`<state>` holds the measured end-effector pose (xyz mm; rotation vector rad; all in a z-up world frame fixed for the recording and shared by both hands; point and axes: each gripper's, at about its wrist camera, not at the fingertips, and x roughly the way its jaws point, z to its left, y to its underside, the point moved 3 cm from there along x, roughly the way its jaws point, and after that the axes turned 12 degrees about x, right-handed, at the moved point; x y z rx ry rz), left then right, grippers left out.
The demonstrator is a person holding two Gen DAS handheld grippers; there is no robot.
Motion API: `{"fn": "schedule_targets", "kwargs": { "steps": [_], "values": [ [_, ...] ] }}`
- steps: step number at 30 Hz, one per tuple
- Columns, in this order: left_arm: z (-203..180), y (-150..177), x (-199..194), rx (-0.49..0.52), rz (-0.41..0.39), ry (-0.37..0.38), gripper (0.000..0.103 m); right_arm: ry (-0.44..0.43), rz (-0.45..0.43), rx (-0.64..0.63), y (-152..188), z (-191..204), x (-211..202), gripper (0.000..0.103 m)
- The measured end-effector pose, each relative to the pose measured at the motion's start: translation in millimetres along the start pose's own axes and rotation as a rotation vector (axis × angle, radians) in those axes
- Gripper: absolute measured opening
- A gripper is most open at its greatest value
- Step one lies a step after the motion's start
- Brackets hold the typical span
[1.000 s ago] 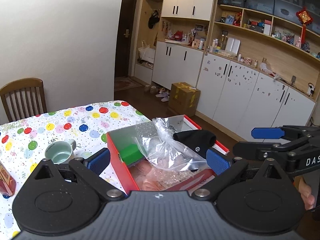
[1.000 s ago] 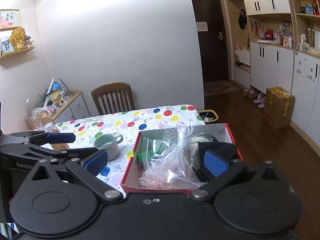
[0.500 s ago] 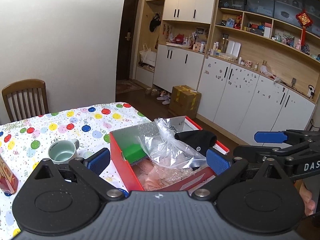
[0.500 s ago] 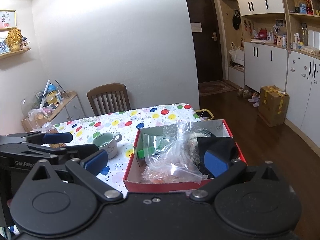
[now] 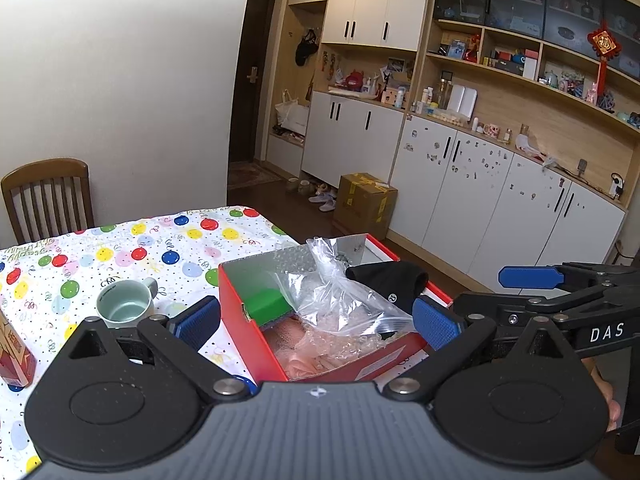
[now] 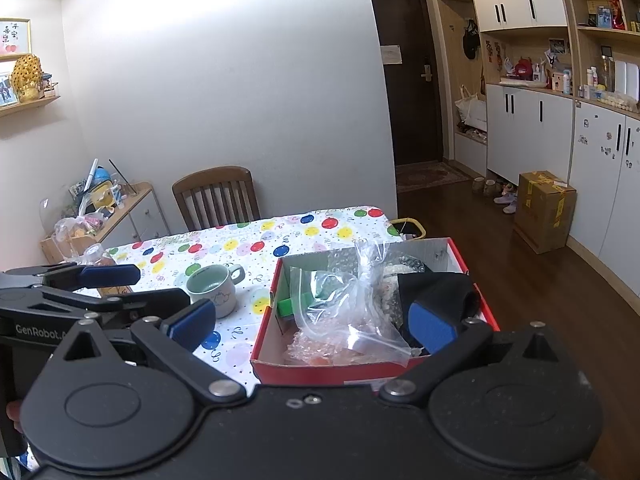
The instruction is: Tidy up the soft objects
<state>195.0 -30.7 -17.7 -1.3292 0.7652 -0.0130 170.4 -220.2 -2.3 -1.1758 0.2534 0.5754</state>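
Red box (image 5: 256, 332) on the bench holds a clear bag (image 5: 340, 304) partly hiding pink contents. Both grippers' jaws spread wide, empty; one reads "DAS", cut off.

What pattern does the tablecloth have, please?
White tablecloth with colourful balloons and small dots, clearest in the right wrist view.

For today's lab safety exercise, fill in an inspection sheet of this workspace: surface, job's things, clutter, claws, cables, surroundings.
Surface: table under a balloon-print cloth.
Job's things: red box at the table's near corner holds a clear plastic bag, a black fabric item, a green block and pink material.
Clutter: mug left of the box; red carton.
Claws: left claw and right claw both open, empty, above the box.
Cables: nothing seen.
Surroundings: wooden chair, cardboard box on the floor, white cabinets.
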Motion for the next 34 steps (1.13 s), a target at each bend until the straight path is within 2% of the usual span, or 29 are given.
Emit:
{"fn": "schedule_targets", "kwargs": {
  "steps": [34],
  "values": [
    [0.5, -0.6, 1.5, -0.012, 0.006, 0.002, 0.103, 0.019, 0.003, 0.009, 4.0, 3.8, 2.7, 0.103]
  ]
}}
